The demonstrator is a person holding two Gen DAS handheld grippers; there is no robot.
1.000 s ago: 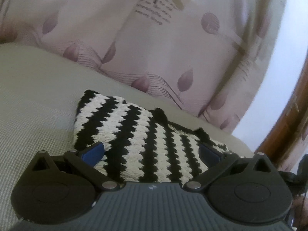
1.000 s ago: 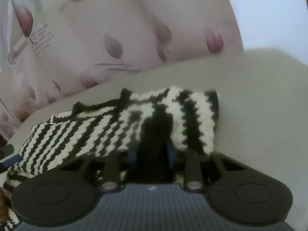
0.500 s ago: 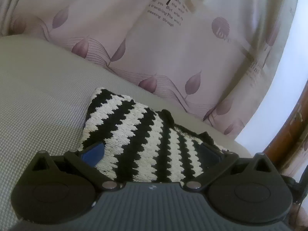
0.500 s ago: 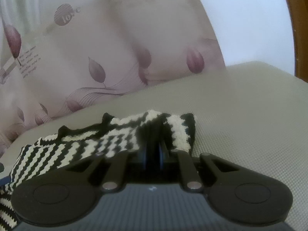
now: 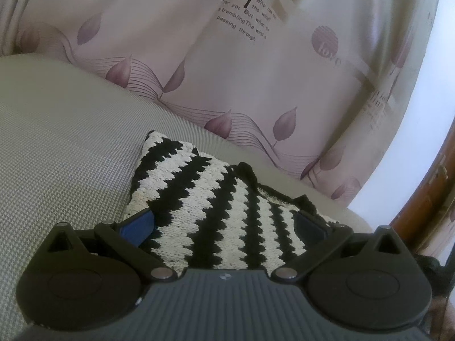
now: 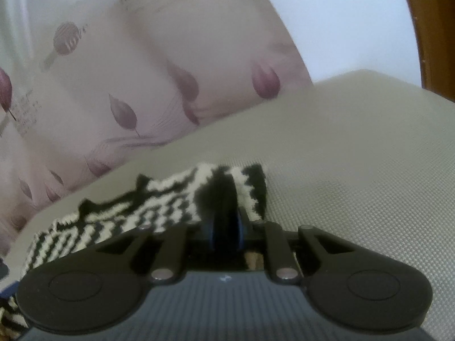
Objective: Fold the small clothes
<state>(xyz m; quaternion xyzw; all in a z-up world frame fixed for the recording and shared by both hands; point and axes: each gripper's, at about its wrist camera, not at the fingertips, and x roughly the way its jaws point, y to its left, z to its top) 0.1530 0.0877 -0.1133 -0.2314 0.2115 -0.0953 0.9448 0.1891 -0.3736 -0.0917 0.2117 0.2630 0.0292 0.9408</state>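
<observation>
A small black-and-white zigzag knitted garment [image 5: 210, 199] lies on a beige textured cushion [image 5: 62, 153]. My left gripper [image 5: 224, 224] is open, its blue fingertips [image 5: 136, 224] spread wide on either side of the garment's near part. In the right wrist view the garment [image 6: 159, 199] stretches to the left. My right gripper [image 6: 226, 221] is shut on the garment's right edge, with a fold of knit pinched between the jaws.
A pale curtain with purple leaf prints [image 5: 256, 65] hangs right behind the cushion and also shows in the right wrist view [image 6: 119, 79]. A brown wooden frame [image 5: 426, 199] stands at the right. Bare cushion [image 6: 369, 170] extends to the right of the garment.
My right gripper has closed tighter on the garment's edge and drawn it nearer and lower. The left gripper stays open and has tilted up a little, showing more curtain.
</observation>
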